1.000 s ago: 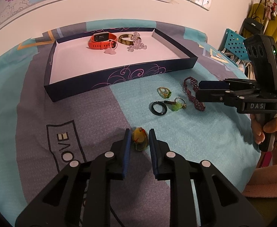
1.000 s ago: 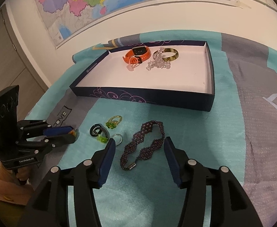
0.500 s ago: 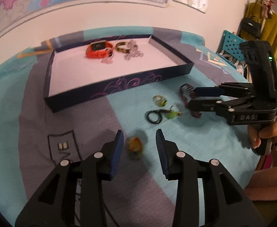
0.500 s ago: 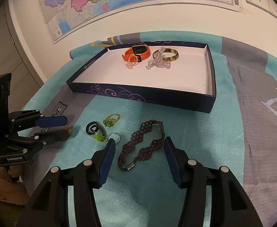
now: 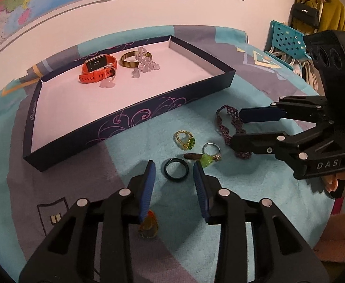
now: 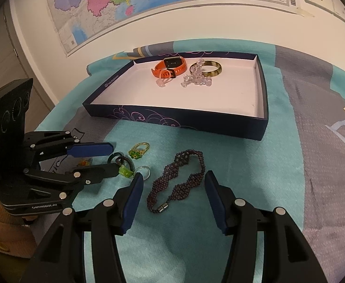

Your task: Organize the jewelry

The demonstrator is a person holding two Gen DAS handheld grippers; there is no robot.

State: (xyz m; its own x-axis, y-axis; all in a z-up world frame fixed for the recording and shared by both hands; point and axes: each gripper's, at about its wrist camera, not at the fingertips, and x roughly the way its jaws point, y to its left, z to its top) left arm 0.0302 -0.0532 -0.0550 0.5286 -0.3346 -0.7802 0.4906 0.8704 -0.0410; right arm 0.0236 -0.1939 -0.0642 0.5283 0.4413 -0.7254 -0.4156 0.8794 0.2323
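Your left gripper [image 5: 174, 174]: fingers closing, part open, dark ring [image 5: 176, 170] between the tips, pads not on it yet. Amber pendant [image 5: 149, 226] lies on the cloth under the left finger, not gripped. Your right gripper [image 6: 172, 184]: fingers about half open, straddling the purple beaded bracelet [image 6: 177, 181], no contact, bracelet flat on the teal cloth [image 6: 231, 151]. Just past the dark ring: green charm with silver ring [image 5: 210, 155], then gold ring with green beads [image 5: 184, 140], all loose on the counter between the grippers and the box. Far side: navy box [image 5: 134, 120], open, holding orange watch [image 5: 97, 68], gold bangle [image 5: 130, 60] and clear bead string [image 5: 145, 67] at its far end.
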